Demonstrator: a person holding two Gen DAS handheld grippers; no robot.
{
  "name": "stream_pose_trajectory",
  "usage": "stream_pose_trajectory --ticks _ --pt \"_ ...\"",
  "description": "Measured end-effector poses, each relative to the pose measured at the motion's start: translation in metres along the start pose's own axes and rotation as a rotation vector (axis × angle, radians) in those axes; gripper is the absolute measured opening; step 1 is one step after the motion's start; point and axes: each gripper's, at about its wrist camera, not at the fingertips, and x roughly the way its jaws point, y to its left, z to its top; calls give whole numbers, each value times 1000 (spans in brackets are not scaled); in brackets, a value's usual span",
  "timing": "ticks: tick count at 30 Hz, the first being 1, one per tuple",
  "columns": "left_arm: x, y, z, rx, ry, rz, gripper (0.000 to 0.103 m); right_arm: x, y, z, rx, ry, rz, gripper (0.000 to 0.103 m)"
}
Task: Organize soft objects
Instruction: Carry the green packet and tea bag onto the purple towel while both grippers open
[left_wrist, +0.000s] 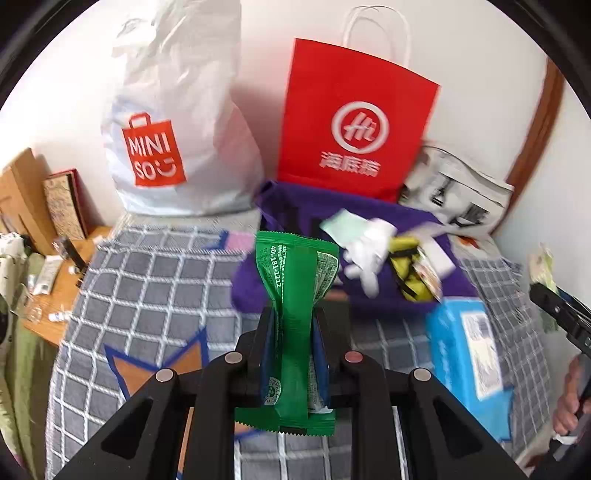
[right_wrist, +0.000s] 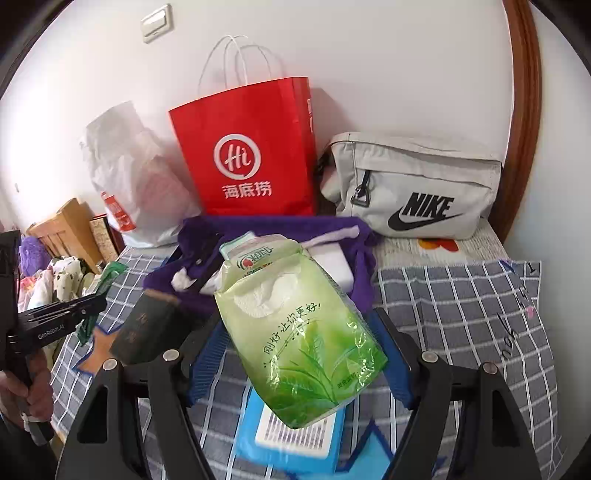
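Two packets are up in the air at once, and that is my main worry. My left gripper (left_wrist: 293, 325) is pinching a green snack sachet (left_wrist: 295, 291) across its narrow waist, jaws drawn nearly together, both ends flaring out free. My right gripper (right_wrist: 303, 354) stands wide, its blue pads pressed to the sides of a green tissue pack (right_wrist: 299, 332), which tilts toward eleven o'clock in the right wrist view.

Ahead, at twelve o'clock of both cameras, lies the purple cloth bag (left_wrist: 295, 206), already holding white and yellow items, with the red paper bag (left_wrist: 354, 122) upright behind it and the white Miniso bag (left_wrist: 173, 122) at ten o'clock. A blue wipes pack (left_wrist: 465, 354) lies on the checked bedspread (left_wrist: 147, 280) at four o'clock of the sachet.

I judge the tissue pack the likelier loss: slick film, soft filling, held only at its edges, so a quick swing could let it slide out. The sachet could twist in its pinch. The purple bag's mouth looks slack and crowded, so either drop may land on the rim, and my grippers may collide there.
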Motion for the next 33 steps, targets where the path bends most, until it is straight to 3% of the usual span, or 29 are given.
stream_pose_trajectory --ticks 7,16,21,33 --pt "30 -15 26 30 -16 130 19 37 -10 18 7 16 19 75" --pt "72 -29 46 38 -16 206 19 80 -22 32 46 55 65 75" --pt "91 -32 54 24 -5 207 19 101 -18 41 27 69 70 75" --pt "140 -37 64 -1 113 139 19 149 -14 43 3 155 75 75"
